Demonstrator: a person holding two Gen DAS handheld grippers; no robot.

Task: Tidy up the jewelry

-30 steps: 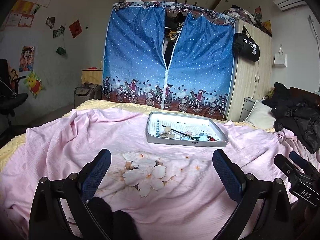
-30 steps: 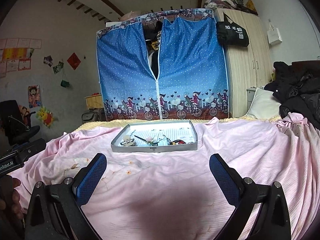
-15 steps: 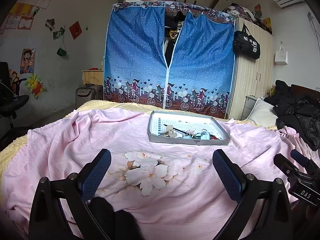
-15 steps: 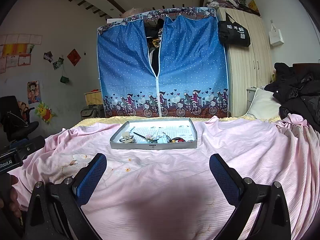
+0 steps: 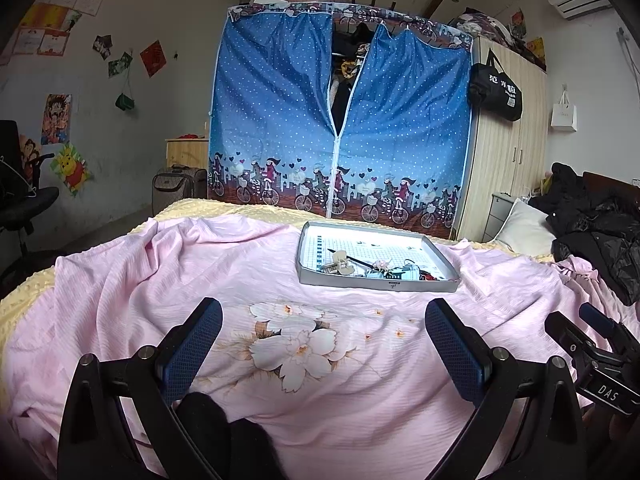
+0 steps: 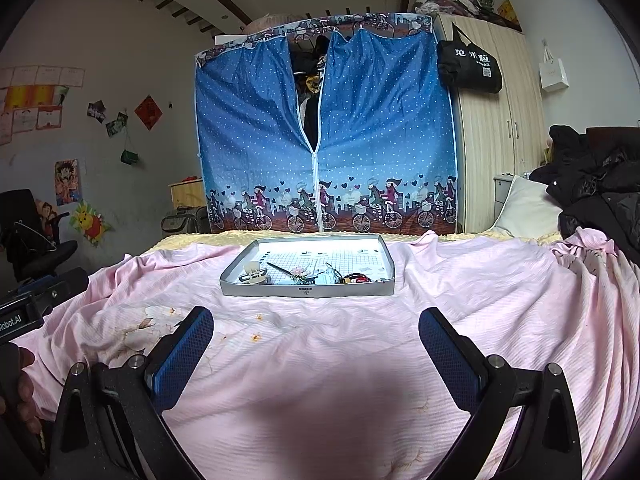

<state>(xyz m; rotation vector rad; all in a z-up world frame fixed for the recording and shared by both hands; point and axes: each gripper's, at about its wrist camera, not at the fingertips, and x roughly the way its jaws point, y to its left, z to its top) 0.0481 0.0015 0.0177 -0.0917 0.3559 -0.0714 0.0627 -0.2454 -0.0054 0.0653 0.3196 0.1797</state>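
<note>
We hold our left gripper (image 5: 322, 344) with its jaws spread wide and nothing between them, over the pink sheet (image 5: 120, 300) just above a printed flower (image 5: 296, 348). Our right gripper (image 6: 316, 348) is likewise released and empty, hanging over a plain stretch of the same sheet.

Beyond both grippers, well apart from either, the tray (image 5: 380, 282) sits on the sheet. From the left gripper it lies ahead and a little to the right; from the right gripper it lies ahead and slightly to the left. The jewelry (image 6: 320, 276) is bunched inside the tray against its near wall: a cream hair clip (image 6: 254, 273) at the left end, a dark thin stick (image 6: 280, 269) slanting next to it, a small pink flower piece (image 6: 300, 272) in the middle, and a red bit (image 6: 362, 278) toward the right. The finer pieces are too small to tell apart. The rest of the tray floor shows a printed grid.

Behind the tray stands a blue wardrobe (image 5: 340, 120) with its zip partly open. To the right of the tray, dark coats (image 6: 592, 184) lie heaped beside a pillow (image 6: 524, 208).
</note>
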